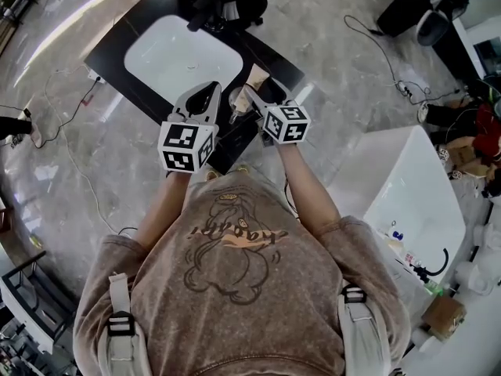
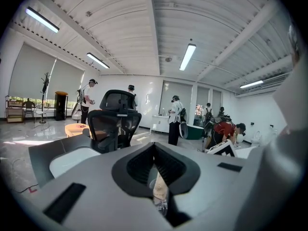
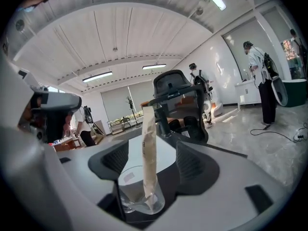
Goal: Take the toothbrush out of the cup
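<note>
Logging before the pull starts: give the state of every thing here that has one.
Clear glass cup: upright, ungripped.
Beige paper-wrapped toothbrush: standing in the cup, leaning, ungripped.
Right gripper: open, jaws either side of the cup.
Left gripper: shut, holding nothing.

Bright, even light from ceiling strip lamps [image 2: 187, 56]; glare streaks the glossy floor [image 1: 70, 18]. Both gripper views curve strongly inside dark round borders; shadows soft.

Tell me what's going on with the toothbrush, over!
Right gripper open, jaws around the cup. Left gripper shut, not on the toothbrush. Toothbrush wrapped, standing in cup, top free.
</note>
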`<state>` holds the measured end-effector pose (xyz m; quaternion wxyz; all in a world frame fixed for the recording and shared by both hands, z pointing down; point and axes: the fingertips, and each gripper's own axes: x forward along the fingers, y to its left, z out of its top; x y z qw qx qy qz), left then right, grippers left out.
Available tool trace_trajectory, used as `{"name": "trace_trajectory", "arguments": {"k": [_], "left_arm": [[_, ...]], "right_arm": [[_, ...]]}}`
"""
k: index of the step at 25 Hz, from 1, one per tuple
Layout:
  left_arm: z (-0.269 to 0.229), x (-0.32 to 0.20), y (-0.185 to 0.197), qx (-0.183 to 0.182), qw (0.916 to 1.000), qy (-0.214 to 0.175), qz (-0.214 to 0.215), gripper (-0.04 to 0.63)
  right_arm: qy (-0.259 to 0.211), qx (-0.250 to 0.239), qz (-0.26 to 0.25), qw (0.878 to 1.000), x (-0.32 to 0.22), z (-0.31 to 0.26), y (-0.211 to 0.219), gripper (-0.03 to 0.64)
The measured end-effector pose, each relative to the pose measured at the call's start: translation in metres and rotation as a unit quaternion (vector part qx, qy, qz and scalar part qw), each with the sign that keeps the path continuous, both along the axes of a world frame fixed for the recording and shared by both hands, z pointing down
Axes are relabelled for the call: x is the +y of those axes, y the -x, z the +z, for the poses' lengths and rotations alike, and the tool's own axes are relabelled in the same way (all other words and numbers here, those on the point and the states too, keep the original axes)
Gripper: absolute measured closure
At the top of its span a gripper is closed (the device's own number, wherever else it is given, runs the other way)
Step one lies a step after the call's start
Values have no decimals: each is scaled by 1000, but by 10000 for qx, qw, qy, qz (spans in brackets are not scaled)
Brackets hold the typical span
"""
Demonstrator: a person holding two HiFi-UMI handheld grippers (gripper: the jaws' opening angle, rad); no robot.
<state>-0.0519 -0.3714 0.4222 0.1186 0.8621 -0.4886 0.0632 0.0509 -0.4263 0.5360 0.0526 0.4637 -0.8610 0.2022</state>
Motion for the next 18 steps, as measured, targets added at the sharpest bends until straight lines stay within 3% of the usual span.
{"name": "trace_trajectory", "arguments": {"k": [7, 18], "left_arm": [[4, 2, 5, 3, 10000, 38, -55, 578], [5, 4, 5, -12, 10000, 52, -47, 578]], "right_arm": [[269, 71, -144, 9995, -12, 23, 8, 311], [338, 114, -298, 9989, -9, 23, 13, 452]]}}
